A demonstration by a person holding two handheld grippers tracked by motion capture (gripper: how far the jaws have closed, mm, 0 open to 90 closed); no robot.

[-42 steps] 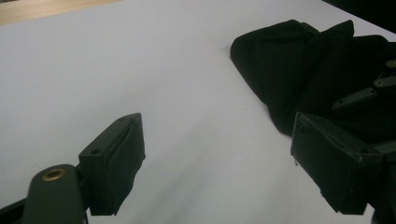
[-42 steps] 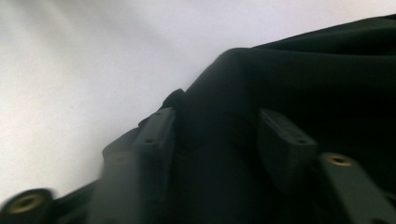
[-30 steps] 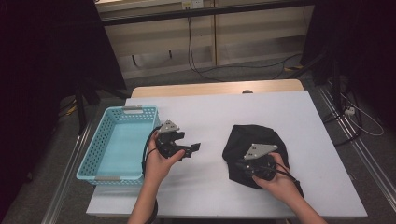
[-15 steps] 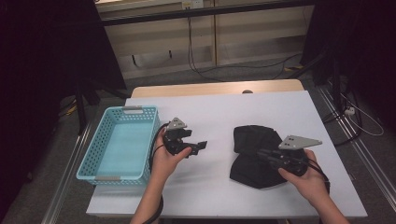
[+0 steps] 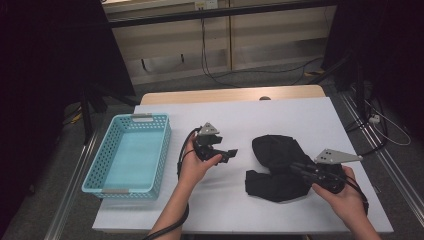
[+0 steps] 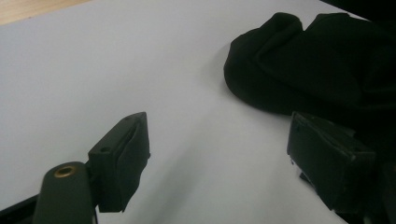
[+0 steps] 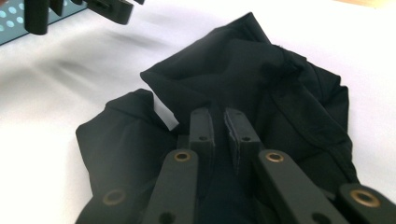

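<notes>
A: The right tool (image 5: 300,167) has its jaws clamped on a fold of the black cloth (image 5: 277,167), which lies on the white table (image 5: 280,115) right of centre. The right hand (image 5: 340,192) holds it low, jaws pointing left across the cloth.

B: And the left tool (image 5: 231,154)?

A: Its jaws stand apart with nothing between them, and have just been closing a little. The left hand (image 5: 195,167) holds it level, pointing right at the cloth, between the blue basket (image 5: 102,172) and the cloth.

B: What has changed?

A: The left tool has moved nearer the cloth, and the right hand sits lower toward the near edge. No writing can be read.
</notes>
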